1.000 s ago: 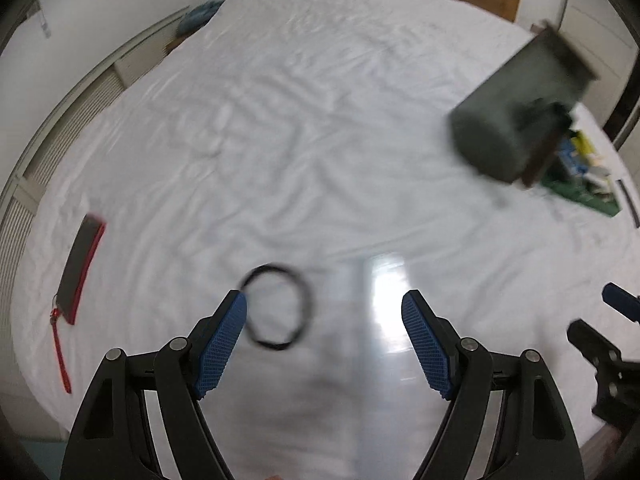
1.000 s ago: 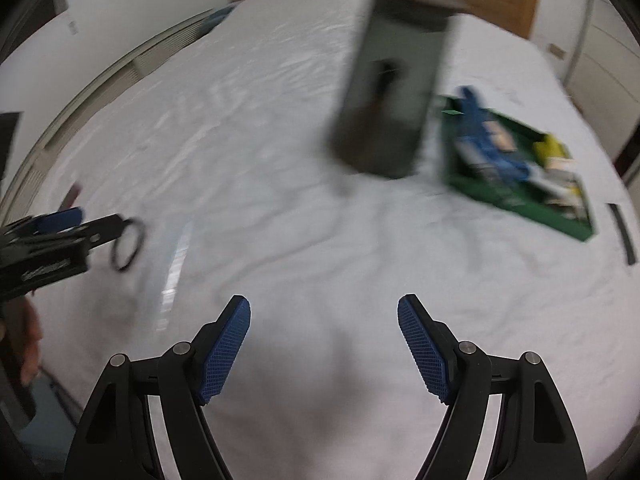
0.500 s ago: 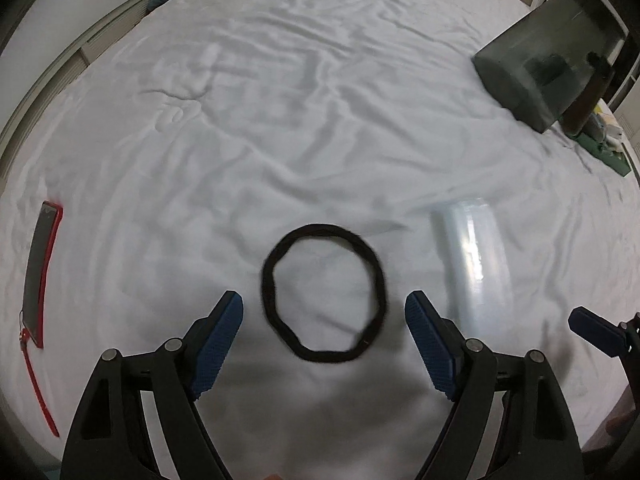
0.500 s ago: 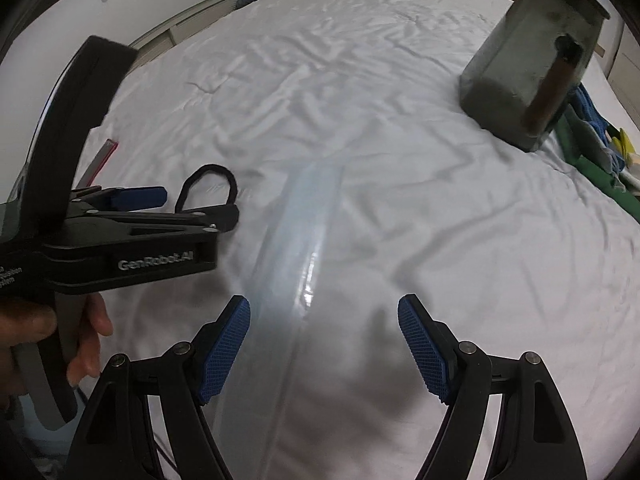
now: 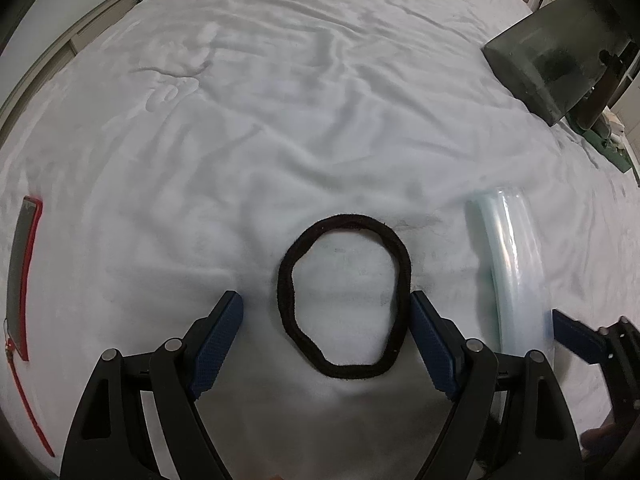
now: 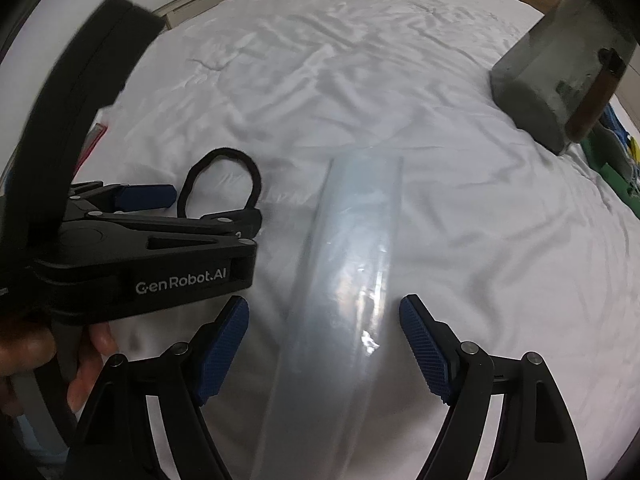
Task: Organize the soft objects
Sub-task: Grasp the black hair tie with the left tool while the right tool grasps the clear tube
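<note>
A black elastic hair band (image 5: 285,284) lies flat as a loop on the white bed sheet (image 5: 280,120). My left gripper (image 5: 325,300) is open and straddles it, with the right pad close against the band's right side. To the right lies a long clear plastic sleeve (image 5: 516,272). In the right wrist view this sleeve (image 6: 352,264) runs between the wide jaws of my open right gripper (image 6: 324,312), and the pads are apart from it. The left gripper (image 6: 212,204) and the band (image 6: 224,153) show at the left there, with a hand on the handle.
A grey translucent container (image 6: 552,76) stands at the far right of the bed, with a brown object at its side. Behind it is a green tray (image 6: 612,176) with mixed items. A red-cased phone (image 5: 22,280) with a strap lies at the left edge.
Both grippers have come down towards the sheet. The left one now straddles the black band. The right one has moved left over the clear sleeve, which now lies between its fingers.
</note>
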{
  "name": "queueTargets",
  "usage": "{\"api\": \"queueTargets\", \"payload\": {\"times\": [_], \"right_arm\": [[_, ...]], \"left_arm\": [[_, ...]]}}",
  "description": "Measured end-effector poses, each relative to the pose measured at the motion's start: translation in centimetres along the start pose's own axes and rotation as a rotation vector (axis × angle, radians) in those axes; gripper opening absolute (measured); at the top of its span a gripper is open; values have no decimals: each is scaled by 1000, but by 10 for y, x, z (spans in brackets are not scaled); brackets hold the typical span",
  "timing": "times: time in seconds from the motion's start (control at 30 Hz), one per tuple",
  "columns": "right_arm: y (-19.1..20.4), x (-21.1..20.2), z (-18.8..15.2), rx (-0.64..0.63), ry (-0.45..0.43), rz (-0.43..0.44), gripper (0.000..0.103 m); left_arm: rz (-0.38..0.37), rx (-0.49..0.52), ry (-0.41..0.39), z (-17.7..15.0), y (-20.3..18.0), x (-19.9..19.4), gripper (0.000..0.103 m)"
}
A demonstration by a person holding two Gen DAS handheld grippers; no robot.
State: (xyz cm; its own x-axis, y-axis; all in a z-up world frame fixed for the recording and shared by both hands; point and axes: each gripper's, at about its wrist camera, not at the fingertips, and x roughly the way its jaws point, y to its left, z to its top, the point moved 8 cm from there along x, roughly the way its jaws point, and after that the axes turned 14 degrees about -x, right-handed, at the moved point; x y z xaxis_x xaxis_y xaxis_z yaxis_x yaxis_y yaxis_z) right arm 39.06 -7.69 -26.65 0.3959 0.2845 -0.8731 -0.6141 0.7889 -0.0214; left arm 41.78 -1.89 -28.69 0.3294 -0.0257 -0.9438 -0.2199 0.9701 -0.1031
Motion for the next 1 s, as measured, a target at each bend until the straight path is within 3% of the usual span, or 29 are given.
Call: {"api": "queueTargets", "payload": {"times": [0.13,0.2,0.33,0.6,0.9,1.0], "right_arm": [[6,14,0,-5,21,-5,77],[7,19,1,-6,24,-10,70],[1,20,3,-3,23,-19,45],[-5,15,0,-12,8,6,26],[-12,9,-1,-24,0,42,15],[-15,6,0,-34,-8,50,13]], "left_arm": [[2,19,-1,0,2,1,79],[14,36,-5,1,1,3,79],[33,44,-10,2,0,5,79],[56,27,-17,3,0,5,77],[33,36,-31,0,-9,3,45],[9,20,-34,1,-11,0,28]]}}
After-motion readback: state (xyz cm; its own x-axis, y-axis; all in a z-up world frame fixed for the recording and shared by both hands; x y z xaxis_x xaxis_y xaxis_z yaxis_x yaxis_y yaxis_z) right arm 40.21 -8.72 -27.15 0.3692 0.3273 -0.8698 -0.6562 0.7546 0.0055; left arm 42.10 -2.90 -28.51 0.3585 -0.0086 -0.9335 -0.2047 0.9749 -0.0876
